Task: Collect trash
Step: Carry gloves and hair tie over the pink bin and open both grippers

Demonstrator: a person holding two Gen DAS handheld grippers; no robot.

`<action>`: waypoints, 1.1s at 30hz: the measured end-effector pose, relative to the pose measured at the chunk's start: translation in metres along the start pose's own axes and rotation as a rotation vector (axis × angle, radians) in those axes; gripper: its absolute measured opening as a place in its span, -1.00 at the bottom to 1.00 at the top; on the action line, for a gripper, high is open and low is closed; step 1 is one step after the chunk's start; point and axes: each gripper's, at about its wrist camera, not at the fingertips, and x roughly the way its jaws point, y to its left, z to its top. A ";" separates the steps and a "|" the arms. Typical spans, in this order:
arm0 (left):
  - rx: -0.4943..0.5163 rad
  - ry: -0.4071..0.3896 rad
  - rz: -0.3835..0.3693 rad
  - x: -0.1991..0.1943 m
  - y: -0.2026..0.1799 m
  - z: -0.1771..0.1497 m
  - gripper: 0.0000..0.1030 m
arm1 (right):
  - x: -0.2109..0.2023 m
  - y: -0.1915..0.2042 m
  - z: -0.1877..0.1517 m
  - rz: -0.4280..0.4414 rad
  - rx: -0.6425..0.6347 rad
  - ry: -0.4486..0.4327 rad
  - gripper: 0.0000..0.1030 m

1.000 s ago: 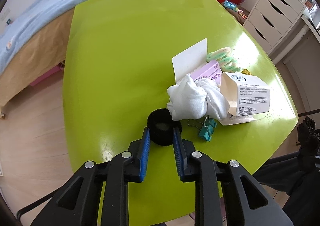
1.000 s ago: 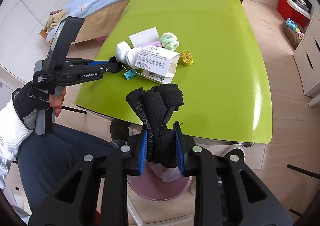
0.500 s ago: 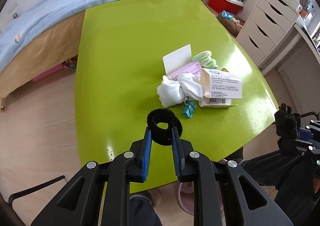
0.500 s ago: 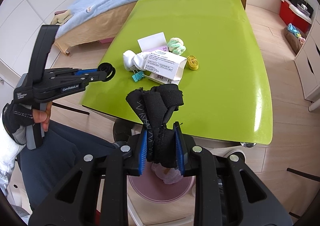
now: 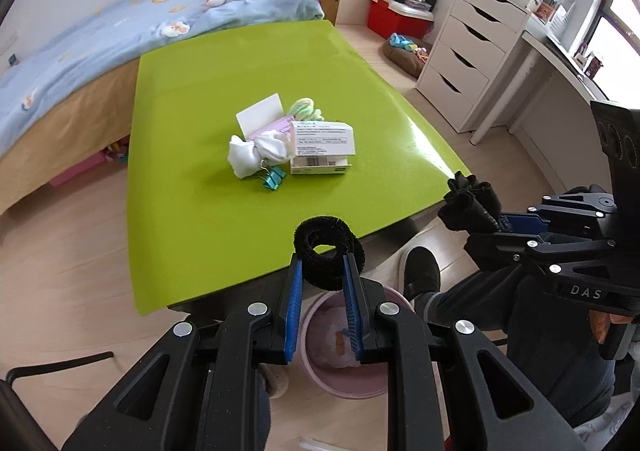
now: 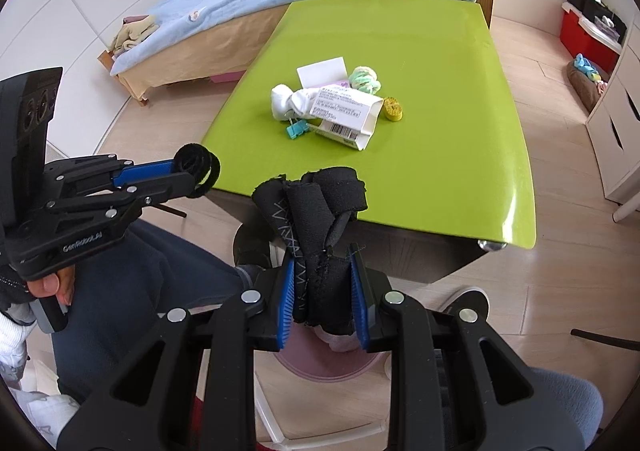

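My left tongs (image 5: pixel 320 283) grip a fuzzy black ring (image 5: pixel 329 253); my right tongs (image 6: pixel 323 293) clamp a folded black fabric strap (image 6: pixel 316 235). Both hang above the round pink bin (image 5: pixel 320 363), which holds pale scraps. Beyond, a white carton (image 5: pixel 322 147) lies on the green bench (image 5: pixel 192 219).

Green table (image 5: pixel 192 211) bears carton (image 5: pixel 322 147), white cloth (image 5: pixel 256 153).
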 end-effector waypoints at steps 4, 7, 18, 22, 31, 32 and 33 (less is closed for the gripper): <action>0.001 0.005 -0.020 -0.006 -0.010 -0.015 -0.62 | -0.001 0.006 -0.017 0.012 -0.007 0.021 -0.52; 0.001 0.015 -0.036 -0.008 -0.016 -0.025 -0.62 | 0.002 0.010 -0.029 0.027 -0.010 0.044 -0.52; 0.005 0.032 -0.053 -0.007 -0.024 -0.038 -0.62 | 0.005 0.012 -0.045 0.036 0.013 0.048 0.41; 0.013 0.034 -0.059 -0.007 -0.027 -0.039 -0.62 | -0.003 0.006 -0.043 0.010 0.039 0.017 0.67; 0.039 0.037 -0.098 -0.003 -0.041 -0.040 0.06 | -0.023 -0.016 -0.039 -0.031 0.111 -0.041 0.75; 0.039 0.033 -0.100 -0.002 -0.042 -0.039 0.41 | -0.024 -0.018 -0.039 -0.031 0.116 -0.045 0.77; 0.036 0.027 -0.105 -0.002 -0.043 -0.039 0.52 | -0.025 -0.019 -0.039 -0.031 0.120 -0.047 0.78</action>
